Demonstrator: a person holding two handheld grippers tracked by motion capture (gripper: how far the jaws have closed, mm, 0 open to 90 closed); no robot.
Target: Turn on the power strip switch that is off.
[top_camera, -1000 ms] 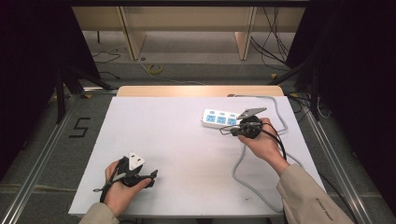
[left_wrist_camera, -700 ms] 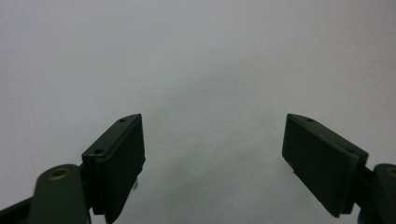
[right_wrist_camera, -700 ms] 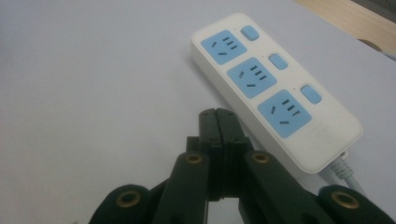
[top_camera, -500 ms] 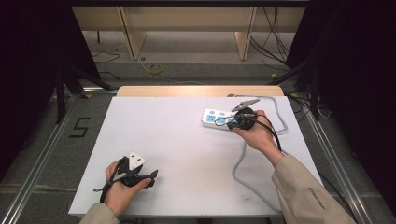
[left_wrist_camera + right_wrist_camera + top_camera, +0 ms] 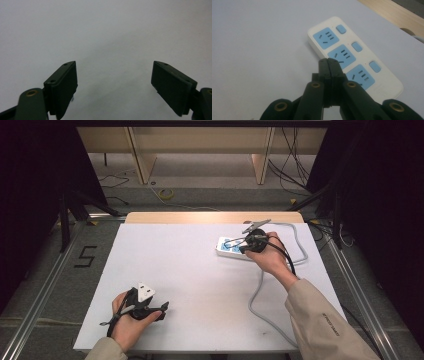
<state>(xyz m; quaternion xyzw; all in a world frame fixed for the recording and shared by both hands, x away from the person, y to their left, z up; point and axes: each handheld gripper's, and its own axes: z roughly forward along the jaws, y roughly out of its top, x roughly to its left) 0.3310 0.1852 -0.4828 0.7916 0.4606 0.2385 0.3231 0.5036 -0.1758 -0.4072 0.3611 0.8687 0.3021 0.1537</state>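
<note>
A white power strip (image 5: pixel 227 246) (image 5: pixel 352 55) with blue sockets and blue switches lies on the white table at the far right. My right gripper (image 5: pixel 241 243) (image 5: pixel 329 61) hovers over it, jaws shut with nothing between them, tips above the middle socket. At the near left my left gripper (image 5: pixel 162 309) (image 5: pixel 113 82) rests low over the bare tabletop, its jaws wide open and empty.
The strip's grey cable (image 5: pixel 260 292) loops off the far right of the table (image 5: pixel 180 270) and back toward the near edge. A wooden strip (image 5: pixel 210 217) borders the table's far edge. Loose cables lie on the floor (image 5: pixel 165 195) beyond.
My right gripper has moved left over the power strip. The left gripper has stayed put.
</note>
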